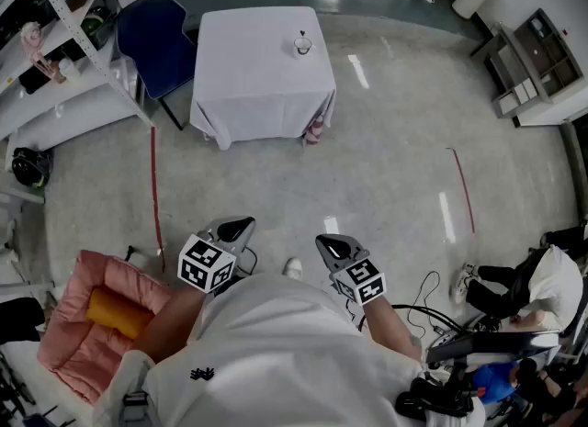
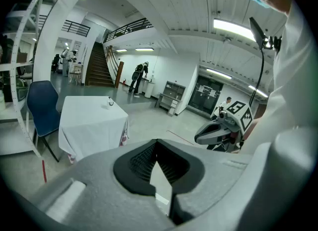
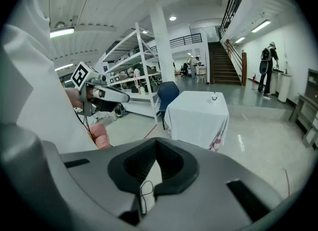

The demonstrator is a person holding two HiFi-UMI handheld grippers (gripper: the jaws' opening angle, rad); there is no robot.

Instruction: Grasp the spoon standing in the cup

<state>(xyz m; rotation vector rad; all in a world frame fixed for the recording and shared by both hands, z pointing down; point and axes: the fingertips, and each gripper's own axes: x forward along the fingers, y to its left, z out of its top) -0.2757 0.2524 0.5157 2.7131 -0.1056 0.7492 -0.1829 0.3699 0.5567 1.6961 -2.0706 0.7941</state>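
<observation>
The person's white shirt (image 1: 276,352) is seen nearest, at the bottom of the head view. Just beyond it, the left gripper (image 1: 241,225) and the right gripper (image 1: 333,246) are held side by side above the floor (image 1: 386,177), apart from each other. Both are tilted downward and pointed toward the far side of the room. The jaws of each are brought together at the tips, and nothing is gripped between them. A pink cushion (image 1: 83,324) is laid on the floor at the near left.

Well beyond the grippers, a table (image 1: 257,76) draped in white cloth is set, with a blue chair (image 1: 156,35) just to its left. A small pale cup (image 1: 302,47) is placed near the table's far right corner. The spoon (image 1: 301,35) is stood in the cup, its long axis roughly upright and its handle end raised above the rim. It is seen only as a thin dark stroke, too small for finer detail.
</observation>
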